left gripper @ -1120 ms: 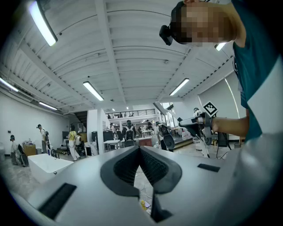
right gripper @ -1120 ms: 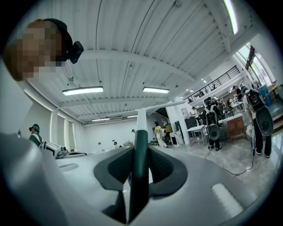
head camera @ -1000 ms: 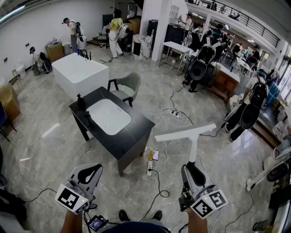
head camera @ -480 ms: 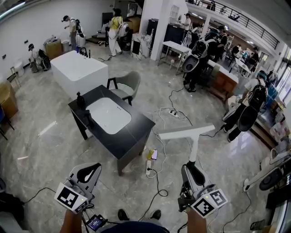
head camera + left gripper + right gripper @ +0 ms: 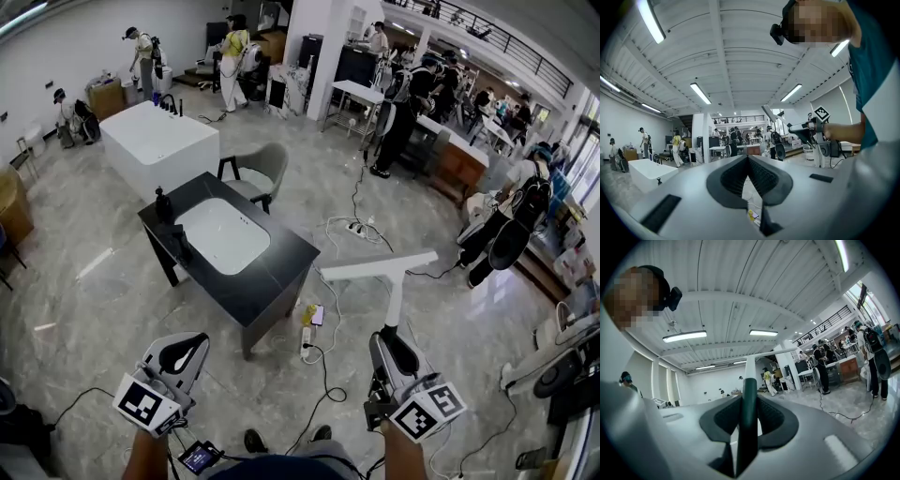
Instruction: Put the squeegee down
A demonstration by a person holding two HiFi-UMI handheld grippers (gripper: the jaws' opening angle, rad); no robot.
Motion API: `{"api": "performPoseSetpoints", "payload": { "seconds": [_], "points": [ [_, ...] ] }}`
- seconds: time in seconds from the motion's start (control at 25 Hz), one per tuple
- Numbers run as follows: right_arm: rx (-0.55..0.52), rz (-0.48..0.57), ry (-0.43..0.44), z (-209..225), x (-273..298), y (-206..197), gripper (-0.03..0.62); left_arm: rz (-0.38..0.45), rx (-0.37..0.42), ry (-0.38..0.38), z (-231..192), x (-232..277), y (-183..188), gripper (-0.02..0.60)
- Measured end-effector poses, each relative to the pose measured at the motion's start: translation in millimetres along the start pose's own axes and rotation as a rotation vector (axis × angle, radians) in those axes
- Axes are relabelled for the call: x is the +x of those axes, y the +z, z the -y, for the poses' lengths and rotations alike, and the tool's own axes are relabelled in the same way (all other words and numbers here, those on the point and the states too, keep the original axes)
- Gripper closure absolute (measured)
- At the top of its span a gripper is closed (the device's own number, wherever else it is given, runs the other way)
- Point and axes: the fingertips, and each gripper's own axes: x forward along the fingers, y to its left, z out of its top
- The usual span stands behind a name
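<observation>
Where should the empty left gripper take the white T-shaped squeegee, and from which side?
Grip the bare white shaft between the long crossbar and the dark handle, coming from its left. The right gripper clamps the handle, and the shaft is straight, narrow and free.

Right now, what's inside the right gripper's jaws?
The dark handle of the squeegee, clamped by the right gripper. Its white shaft and blade stick out ahead. The handle's near end is hidden behind the gripper body.
</observation>
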Motion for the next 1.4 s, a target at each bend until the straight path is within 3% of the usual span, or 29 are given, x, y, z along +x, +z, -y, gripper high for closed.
{"api": "performPoseSetpoints", "payload": {
  "seconds": [0.56,1.04,1.4],
  "points": [
    [0.043,-0.033,0.077,66.7,48.5,8.2,0.493,-0.058,0.018,0.061,4.8,66.8,1.8,0.577],
    [0.074,-0.040,0.175,164.1,68.4,39.5,0.493,-0.084,0.030,0.151,49.6,147.6,14.2,0.578],
    [0.095,-0.049,0.225,210.7,74.0,49.6,0.493,-0.093,0.033,0.203,75.3,179.3,22.0,0.578]
  ]
}}
